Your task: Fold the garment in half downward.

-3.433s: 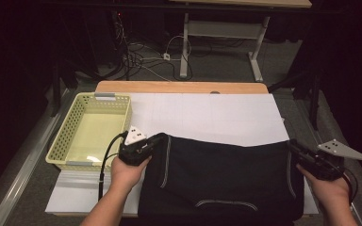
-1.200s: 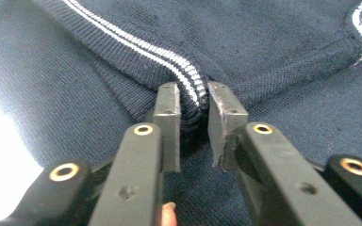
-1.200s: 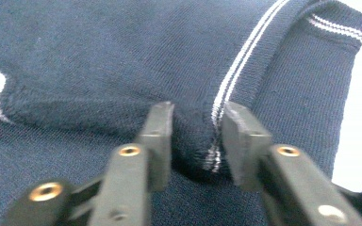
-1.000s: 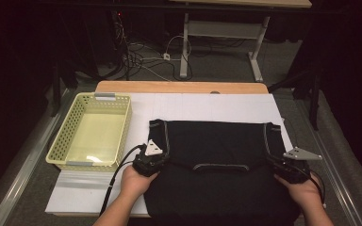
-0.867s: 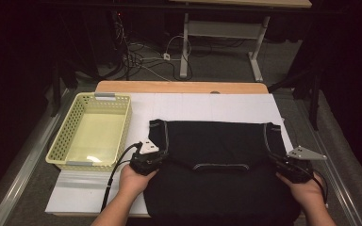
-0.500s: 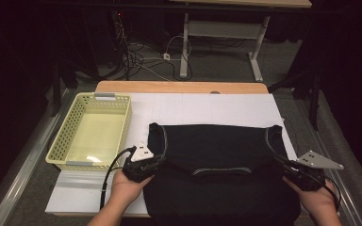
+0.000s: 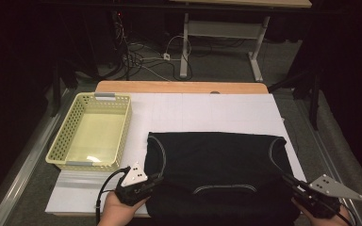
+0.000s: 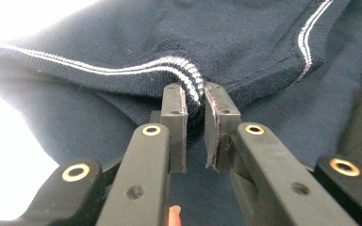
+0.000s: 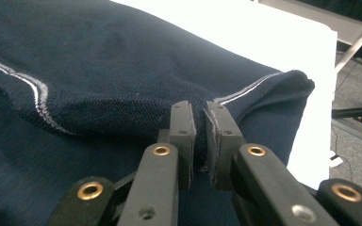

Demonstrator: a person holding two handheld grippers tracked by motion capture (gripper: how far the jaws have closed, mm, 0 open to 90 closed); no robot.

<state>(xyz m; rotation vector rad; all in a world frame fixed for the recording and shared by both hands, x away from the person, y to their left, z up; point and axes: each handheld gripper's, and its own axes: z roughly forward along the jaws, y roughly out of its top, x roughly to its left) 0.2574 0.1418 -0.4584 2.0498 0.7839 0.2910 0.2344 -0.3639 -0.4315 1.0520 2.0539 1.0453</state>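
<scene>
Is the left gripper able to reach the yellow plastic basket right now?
Probably yes, but not freely: the left gripper is shut on the dark navy shirt with white stripes. The yellow plastic basket sits just beyond it, with bare white table cover between them.

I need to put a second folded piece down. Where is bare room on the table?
Free: the white sheet between the dark garment and wooden edge. Crowded: the basket and near edge.
</scene>
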